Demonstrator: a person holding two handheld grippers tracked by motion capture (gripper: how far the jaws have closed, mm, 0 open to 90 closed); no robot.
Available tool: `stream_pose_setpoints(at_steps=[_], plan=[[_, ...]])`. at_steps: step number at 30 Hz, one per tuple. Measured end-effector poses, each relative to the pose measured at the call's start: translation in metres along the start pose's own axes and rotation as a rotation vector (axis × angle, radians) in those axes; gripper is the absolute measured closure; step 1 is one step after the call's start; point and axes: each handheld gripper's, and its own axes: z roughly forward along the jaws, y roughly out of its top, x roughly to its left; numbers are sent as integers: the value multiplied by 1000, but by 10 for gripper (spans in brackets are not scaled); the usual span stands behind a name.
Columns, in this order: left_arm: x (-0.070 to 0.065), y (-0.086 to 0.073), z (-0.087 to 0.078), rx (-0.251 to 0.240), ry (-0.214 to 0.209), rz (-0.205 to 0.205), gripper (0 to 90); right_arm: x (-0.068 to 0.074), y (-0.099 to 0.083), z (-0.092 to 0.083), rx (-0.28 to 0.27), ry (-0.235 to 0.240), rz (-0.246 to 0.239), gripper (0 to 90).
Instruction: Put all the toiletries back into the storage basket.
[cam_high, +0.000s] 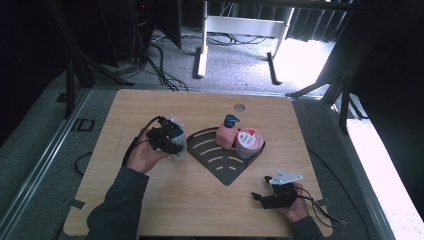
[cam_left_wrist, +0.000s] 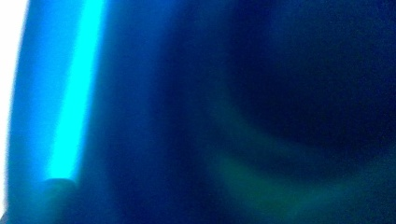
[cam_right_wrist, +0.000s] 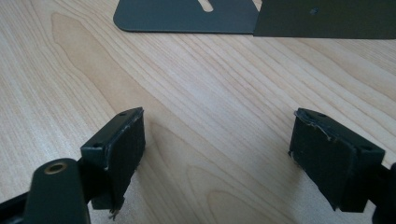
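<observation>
Just left of the dark fan-shaped rack (cam_high: 220, 162), the left gripper (cam_high: 172, 140) has its jaws partway closed around a clear bottle with blue on it (cam_high: 178, 146), standing upright on the wooden table (cam_high: 150, 200), and the left gripper view is one blue blur right up against it. In the rack stand a pink pump bottle (cam_high: 227, 132) and a pink-lidded tub (cam_high: 248, 141). Near the table's front right edge, the right gripper (cam_right_wrist: 217, 154) rests with jaws wide apart, nothing between them but bare wood.

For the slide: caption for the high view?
Left tool holds a bottle beside the rack; right tool rests open.
</observation>
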Motion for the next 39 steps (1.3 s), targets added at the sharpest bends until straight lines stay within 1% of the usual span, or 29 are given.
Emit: stream_pose_setpoints(at_steps=[6, 12, 13, 15, 19, 26, 35, 39], plan=[[-2, 6, -5, -15, -4, 5, 552, 0, 0, 0, 0, 0, 0, 179], [-3, 12, -5, -31, -13, -3, 551, 0, 0, 0, 0, 0, 0, 179], [-3, 13, -5, -33, -10, 1, 552, 0, 0, 0, 0, 0, 0, 179], [-4, 15, -6, -37, -6, -6, 552, 0, 0, 0, 0, 0, -1, 179], [-4, 18, -7, -45, -10, -7, 552, 0, 0, 0, 0, 0, 0, 179], [-7, 25, -5, -51, -10, 1, 552, 0, 0, 0, 0, 0, 0, 179], [-9, 32, -1, -53, -21, 2, 552, 0, 0, 0, 0, 0, 1, 179], [-10, 34, 2, -58, -26, -4, 552, 0, 0, 0, 0, 1, 0, 179]])
